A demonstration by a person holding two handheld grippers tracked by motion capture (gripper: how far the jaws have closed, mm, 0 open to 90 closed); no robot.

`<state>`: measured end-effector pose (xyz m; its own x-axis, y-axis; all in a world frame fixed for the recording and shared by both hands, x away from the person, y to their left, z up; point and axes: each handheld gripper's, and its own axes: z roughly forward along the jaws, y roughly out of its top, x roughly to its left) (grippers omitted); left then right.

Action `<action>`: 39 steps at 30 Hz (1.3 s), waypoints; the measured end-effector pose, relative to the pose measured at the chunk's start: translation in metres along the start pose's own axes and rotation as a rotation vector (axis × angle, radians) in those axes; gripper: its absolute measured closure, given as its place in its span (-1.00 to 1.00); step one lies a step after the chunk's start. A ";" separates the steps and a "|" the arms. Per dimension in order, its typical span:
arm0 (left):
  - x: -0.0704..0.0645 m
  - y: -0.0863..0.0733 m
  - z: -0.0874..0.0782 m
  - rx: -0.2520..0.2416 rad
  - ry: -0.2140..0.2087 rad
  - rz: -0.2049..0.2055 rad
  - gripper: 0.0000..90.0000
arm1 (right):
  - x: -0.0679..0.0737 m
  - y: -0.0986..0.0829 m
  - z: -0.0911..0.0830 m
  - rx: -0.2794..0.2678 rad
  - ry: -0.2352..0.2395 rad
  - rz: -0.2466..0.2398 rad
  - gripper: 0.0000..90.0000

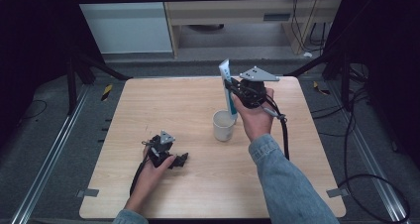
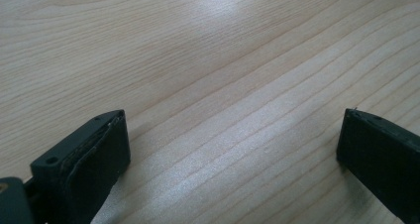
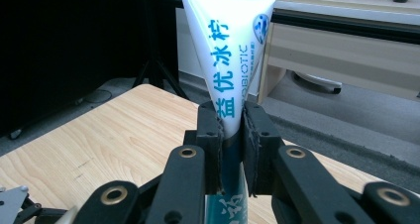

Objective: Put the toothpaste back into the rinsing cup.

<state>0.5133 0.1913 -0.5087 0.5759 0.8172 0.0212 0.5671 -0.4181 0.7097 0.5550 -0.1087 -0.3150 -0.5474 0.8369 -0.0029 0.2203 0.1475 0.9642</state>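
Note:
A white and blue toothpaste tube (image 1: 227, 90) stands nearly upright, its lower end just above a white cup (image 1: 223, 125) near the table's middle. My right gripper (image 1: 231, 88) is shut on the tube's middle. In the right gripper view the tube (image 3: 228, 55) rises wide end up between the two black jaws, right gripper (image 3: 232, 144) clamped on it. My left gripper (image 1: 181, 159) rests low on the table at the front left, open, with bare wood between its fingertips (image 2: 106, 140); left gripper (image 2: 233, 144).
The wooden table (image 1: 163, 105) has free room on its left half and along its front. Beyond the far edge lie a grey floor, black stand legs (image 1: 89, 65) and a light wooden cabinet (image 1: 247, 16). Cables run along the right side (image 1: 356, 149).

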 end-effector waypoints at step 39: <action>0.000 0.000 0.000 0.000 0.000 0.000 -1.00 | -0.002 -0.035 0.020 -0.066 -0.008 0.043 0.77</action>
<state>0.5133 0.1913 -0.5087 0.5758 0.8173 0.0216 0.5671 -0.4183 0.7095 0.5648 -0.1046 -0.3537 -0.5317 0.8461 0.0374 0.1901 0.0762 0.9788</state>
